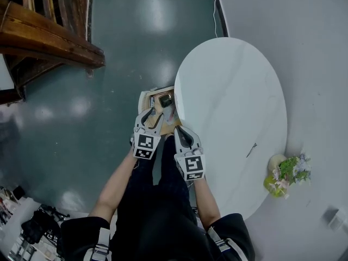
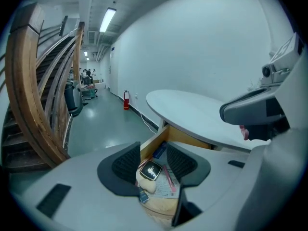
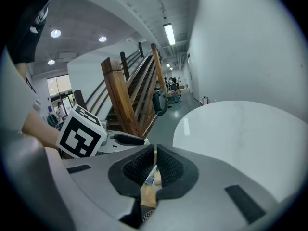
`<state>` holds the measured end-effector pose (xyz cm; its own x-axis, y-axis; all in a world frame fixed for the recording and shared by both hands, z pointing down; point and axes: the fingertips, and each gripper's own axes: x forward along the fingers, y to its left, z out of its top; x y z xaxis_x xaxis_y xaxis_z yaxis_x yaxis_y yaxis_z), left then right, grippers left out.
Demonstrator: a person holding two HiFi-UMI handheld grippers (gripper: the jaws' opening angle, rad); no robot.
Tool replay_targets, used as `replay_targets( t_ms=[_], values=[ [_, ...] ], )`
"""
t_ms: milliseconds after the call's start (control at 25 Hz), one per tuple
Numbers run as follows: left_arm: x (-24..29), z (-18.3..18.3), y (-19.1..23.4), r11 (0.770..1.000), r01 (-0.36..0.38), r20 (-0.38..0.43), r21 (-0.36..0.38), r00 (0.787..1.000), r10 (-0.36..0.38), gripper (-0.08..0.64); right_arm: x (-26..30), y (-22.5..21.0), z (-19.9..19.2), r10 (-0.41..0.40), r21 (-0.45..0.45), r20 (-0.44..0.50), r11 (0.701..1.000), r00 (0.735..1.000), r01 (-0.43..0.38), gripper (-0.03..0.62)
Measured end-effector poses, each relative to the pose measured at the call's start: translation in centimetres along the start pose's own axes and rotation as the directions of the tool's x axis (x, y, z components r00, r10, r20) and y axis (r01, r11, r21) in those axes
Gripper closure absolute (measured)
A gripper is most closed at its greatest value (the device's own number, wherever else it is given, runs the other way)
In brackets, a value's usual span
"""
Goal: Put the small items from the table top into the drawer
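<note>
Left claw [image 2: 153, 161] stands open and empty above the open drawer [image 2: 155, 145] at the table [image 1: 234, 91] left edge. Black case [image 2: 152, 170] and pink pen [image 2: 169, 177] lie inside. Right claw [image 3: 154, 166] is fully closed, empty.

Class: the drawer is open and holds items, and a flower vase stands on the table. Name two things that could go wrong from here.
The black square case lies high on the pile in the drawer; it may catch under the table on closing. A thin dark item lies near the flower vase at the table's edge; reaching for it could tip the vase.
</note>
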<state>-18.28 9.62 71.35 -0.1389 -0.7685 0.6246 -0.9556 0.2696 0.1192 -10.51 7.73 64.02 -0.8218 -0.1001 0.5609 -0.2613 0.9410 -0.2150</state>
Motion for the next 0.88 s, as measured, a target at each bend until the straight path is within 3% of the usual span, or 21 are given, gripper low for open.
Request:
replay_targets(
  t_ms=[200,360,880],
  values=[
    [-2.5,3.7,-0.5,0.999,0.008,0.043,0.039,0.999,-0.009,0.387,-1.3,0.0,1.9,-0.021,-0.011,0.032,1.0,0.999,0.021,0.554],
    [-4.6,6.4,-1.1,0.997,-0.005,0.082,0.072,0.997,-0.001,0.437,-2.4,-0.2,3.7,-0.038,-0.011,0.067,0.999,0.997,0.039,0.554],
    [-12.4,14.7,-2.8,0.995,0.003,0.209,0.102,0.978,-0.024,0.52,-6.8,0.1,11.4,-0.096,-0.049,0.197,0.993,0.976,0.108,0.554]
  ],
)
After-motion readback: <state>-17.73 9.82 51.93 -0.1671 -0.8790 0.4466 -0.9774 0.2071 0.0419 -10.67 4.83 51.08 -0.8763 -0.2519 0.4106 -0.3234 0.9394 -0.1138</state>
